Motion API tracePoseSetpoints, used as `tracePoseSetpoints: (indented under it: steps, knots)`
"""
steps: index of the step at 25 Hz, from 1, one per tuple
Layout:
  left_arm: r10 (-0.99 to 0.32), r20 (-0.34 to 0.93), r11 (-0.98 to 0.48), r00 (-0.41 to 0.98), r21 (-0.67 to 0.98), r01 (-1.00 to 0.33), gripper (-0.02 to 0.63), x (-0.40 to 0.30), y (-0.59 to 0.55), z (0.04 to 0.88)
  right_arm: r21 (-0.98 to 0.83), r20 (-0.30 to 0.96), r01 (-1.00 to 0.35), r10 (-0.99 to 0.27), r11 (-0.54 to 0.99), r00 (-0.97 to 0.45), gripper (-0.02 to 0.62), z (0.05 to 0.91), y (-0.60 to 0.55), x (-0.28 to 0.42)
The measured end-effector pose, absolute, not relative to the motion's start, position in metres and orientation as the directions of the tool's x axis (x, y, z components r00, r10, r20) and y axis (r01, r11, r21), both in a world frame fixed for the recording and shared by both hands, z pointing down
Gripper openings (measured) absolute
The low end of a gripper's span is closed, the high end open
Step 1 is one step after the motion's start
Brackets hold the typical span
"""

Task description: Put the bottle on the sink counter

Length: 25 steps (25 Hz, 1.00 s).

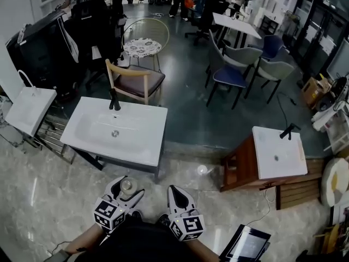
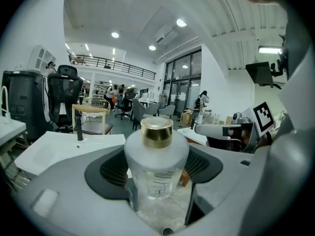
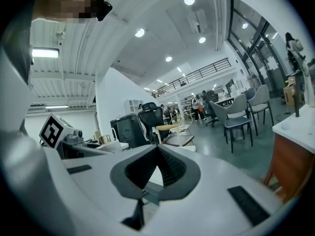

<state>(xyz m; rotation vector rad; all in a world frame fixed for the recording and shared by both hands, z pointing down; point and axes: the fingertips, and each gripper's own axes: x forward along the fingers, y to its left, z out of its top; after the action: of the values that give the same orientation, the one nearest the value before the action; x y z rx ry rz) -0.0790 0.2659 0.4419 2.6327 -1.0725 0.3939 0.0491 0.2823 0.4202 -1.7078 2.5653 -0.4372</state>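
Note:
A frosted clear bottle (image 2: 156, 167) with a gold cap (image 2: 157, 132) stands upright between the pads of my left gripper (image 2: 157, 181), which is shut on it. In the head view the bottle (image 1: 126, 185) shows from above in the left gripper (image 1: 129, 190), low over the marble floor and just in front of the white sink counter (image 1: 136, 146). That counter has a basin and a black faucet (image 1: 114, 100). My right gripper (image 1: 174, 190) hangs beside the left one, shut with nothing in it; its pads (image 3: 170, 168) meet at the tips.
A second white sink (image 1: 278, 152) on a wooden cabinet stands to the right. A wooden chair (image 1: 133, 81) is behind the sink counter, with a black cabinet (image 1: 38, 51) to its left. Chairs and tables (image 1: 240, 64) fill the back. A tablet (image 1: 248, 244) lies at lower right.

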Motion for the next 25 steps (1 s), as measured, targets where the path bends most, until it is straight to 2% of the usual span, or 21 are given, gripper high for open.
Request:
tracePoseSetpoints:
  steps: [10, 25]
  knots:
    - [-0.658, 0.356, -0.667, 0.664, 0.133, -0.733, 0.334, -0.059, 0.267, 0.445, -0.293, 0.133, -0.877, -0.893, 0.380, -0.431, -0.005, 0.426, 0.279, 0.067]
    - [-0.619, 0.335, -0.707, 0.710, 0.155, -0.690, 0.334, -0.069, 0.201, 0.452, -0.263, 0.176, -0.915, -0.917, 0.307, -0.358, -0.005, 0.431, 0.224, 0.060]
